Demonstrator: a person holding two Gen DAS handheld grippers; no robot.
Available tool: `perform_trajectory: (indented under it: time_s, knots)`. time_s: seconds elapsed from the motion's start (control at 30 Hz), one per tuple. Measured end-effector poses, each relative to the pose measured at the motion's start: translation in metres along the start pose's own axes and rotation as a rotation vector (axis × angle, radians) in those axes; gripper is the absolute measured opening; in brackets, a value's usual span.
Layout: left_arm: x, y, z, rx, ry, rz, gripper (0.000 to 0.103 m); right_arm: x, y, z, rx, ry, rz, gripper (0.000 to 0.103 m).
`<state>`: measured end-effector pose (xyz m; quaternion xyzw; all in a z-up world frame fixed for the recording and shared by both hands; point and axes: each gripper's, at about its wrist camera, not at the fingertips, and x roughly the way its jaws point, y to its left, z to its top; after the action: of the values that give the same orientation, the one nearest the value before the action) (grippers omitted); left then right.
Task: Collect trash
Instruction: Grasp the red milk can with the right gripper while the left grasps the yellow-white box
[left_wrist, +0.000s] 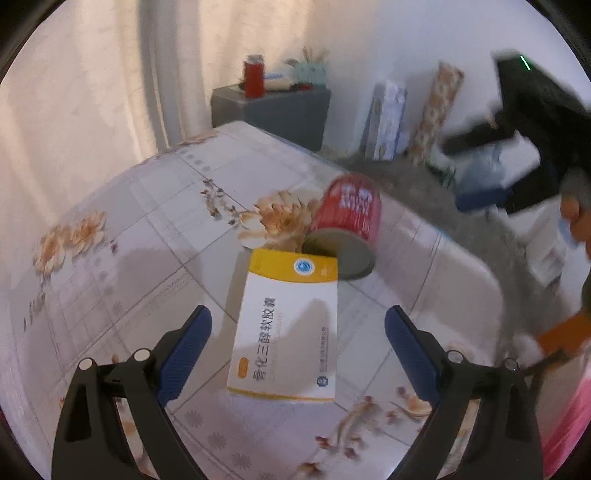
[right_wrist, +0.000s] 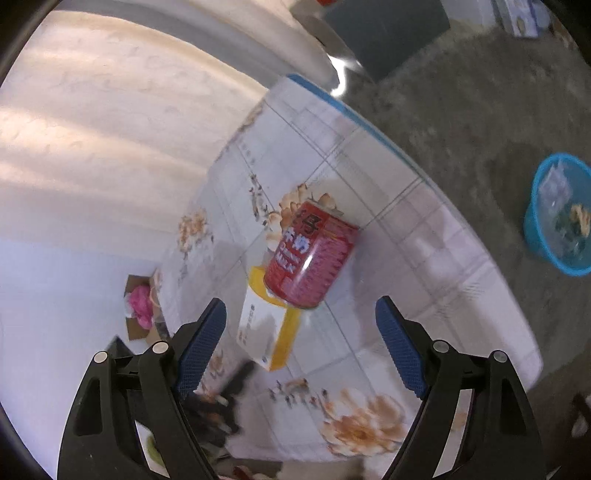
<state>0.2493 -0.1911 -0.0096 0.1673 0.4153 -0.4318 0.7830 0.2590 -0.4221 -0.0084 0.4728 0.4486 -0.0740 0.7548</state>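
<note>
Blue-padded fingers (left_wrist: 186, 350) of the left tool (left_wrist: 298, 345) are spread wide, nothing gripped; the yellow-and-white medicine box (left_wrist: 286, 328) is seen lying flat on the floral worktop (left_wrist: 122, 229) between them, untouched. Just beyond its far end a red can (left_wrist: 349, 212) is tipped on its side, touching the box. Right tool (right_wrist: 301, 338) is likewise held wide and empty above the can (right_wrist: 310, 254) and box (right_wrist: 264, 328). A blue basin (right_wrist: 557, 214) with scraps is seen on the floor, far right.
</note>
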Motion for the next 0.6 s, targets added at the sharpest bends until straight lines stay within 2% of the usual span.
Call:
perform_trajectory:
  time_s: [0.13,0.27,0.43,0.53,0.6]
  knots:
    - [0.023,0.004,0.001,-0.007,0.061,-0.005,0.093,0.031,0.004,0.012,0.066,0.03,-0.021,0.079]
    - [0.04,0.006,0.002,-0.006,0.118,0.027,0.093,0.062,0.002,0.025,0.135,0.062,-0.06,0.079]
    - [0.054,0.013,0.002,-0.022,0.128,0.073,0.093,0.082,0.005,0.031,0.145,0.072,-0.141,0.079]
    - [0.058,0.02,0.0,-0.054,0.139,0.056,0.086,0.091,0.004,0.034,0.146,0.069,-0.153,0.078]
    - [0.061,0.022,-0.002,-0.062,0.144,0.059,0.079,0.094,0.004,0.036,0.138,0.066,-0.167,0.071]
